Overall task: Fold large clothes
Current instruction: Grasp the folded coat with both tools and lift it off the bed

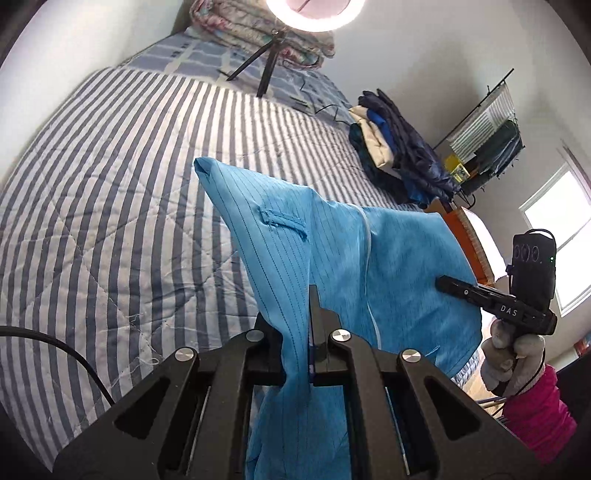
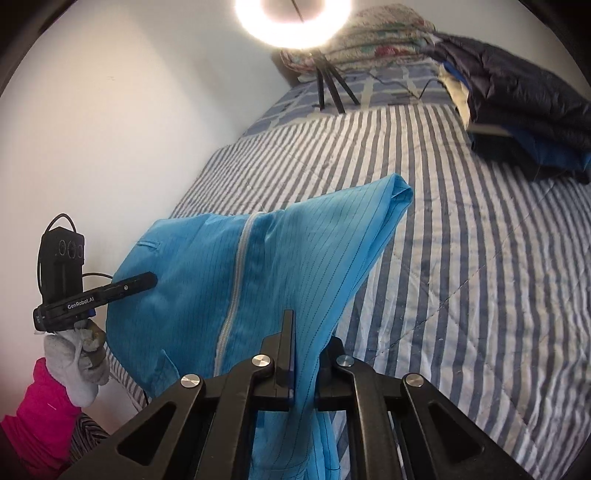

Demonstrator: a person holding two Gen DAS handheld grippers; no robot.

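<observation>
Garment: a bright blue pinstriped zip-front jacket (image 1: 343,258), lifted clear above the bed and stretched between the 2 grippers.
Left gripper (image 1: 309,306): jaws narrowed tight onto a fold of the blue fabric, which passes between the fingers and hangs down past them.
Right gripper (image 2: 299,332): likewise pinched onto the fabric, a band of cloth running between its fingers and draping below.
Zip: a pale grey zipper (image 2: 236,280) runs down the middle of the jacket (seen lengthwise from the right wrist view).
Pocket: a small welt slit (image 1: 282,221) sits on the panel nearest the left gripper.
Free corner: 1 folded end (image 2: 400,192) of the jacket juts out over the bed, unsupported.
Bed: a blue-and-white striped quilt (image 1: 110,184) lies under the jacket, not touching it in either view.
Hands: a grey-gloved right hand (image 1: 511,354) grips its tool handle above a pink sleeve (image 1: 539,413); the left hand (image 2: 79,362) looks the same.
Background: a pile of folded dark and cream clothes (image 1: 399,147) rests near the bed's far side; a lit ring light (image 2: 293,22) on a tripod stands at the head.
</observation>
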